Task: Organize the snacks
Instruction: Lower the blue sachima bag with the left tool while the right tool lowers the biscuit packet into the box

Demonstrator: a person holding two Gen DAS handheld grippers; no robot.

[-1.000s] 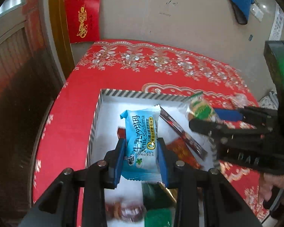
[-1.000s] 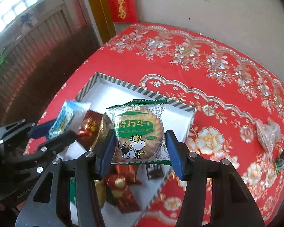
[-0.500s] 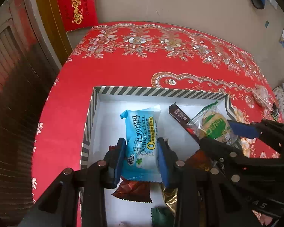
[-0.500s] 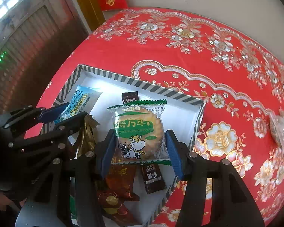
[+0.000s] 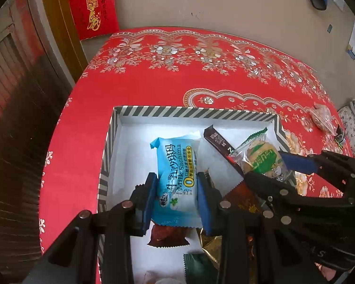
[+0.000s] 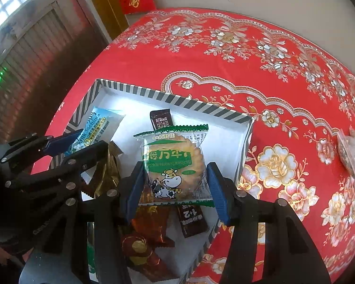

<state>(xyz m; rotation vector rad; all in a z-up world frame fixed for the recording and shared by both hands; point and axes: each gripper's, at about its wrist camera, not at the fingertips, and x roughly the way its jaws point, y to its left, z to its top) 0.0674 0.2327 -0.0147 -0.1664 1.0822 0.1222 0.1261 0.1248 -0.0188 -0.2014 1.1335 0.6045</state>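
My left gripper [image 5: 177, 196] is shut on a light-blue Milk Sachima packet [image 5: 176, 179] and holds it over the white box with a striped rim [image 5: 177, 111]. My right gripper [image 6: 174, 187] is shut on a green-and-clear biscuit packet with a cow [image 6: 174, 165] above the same box [image 6: 168, 99]. Each gripper shows in the other's view: the right gripper [image 5: 279, 168] at the right, the left gripper [image 6: 78, 144] at the left. A dark chocolate bar [image 5: 221, 144], red and gold wrapped snacks [image 6: 142, 236] and a green packet [image 5: 198, 267] lie inside the box.
The box stands on a round table with a red flowered cloth [image 5: 201, 71]. A clear bag of snacks [image 6: 352, 151] lies on the cloth at the right. The table edge drops off at the left beside a wooden door [image 5: 16, 94].
Both grippers have moved forward and lower over the box, still holding their packets. More of the box floor and the chocolate bar now show.
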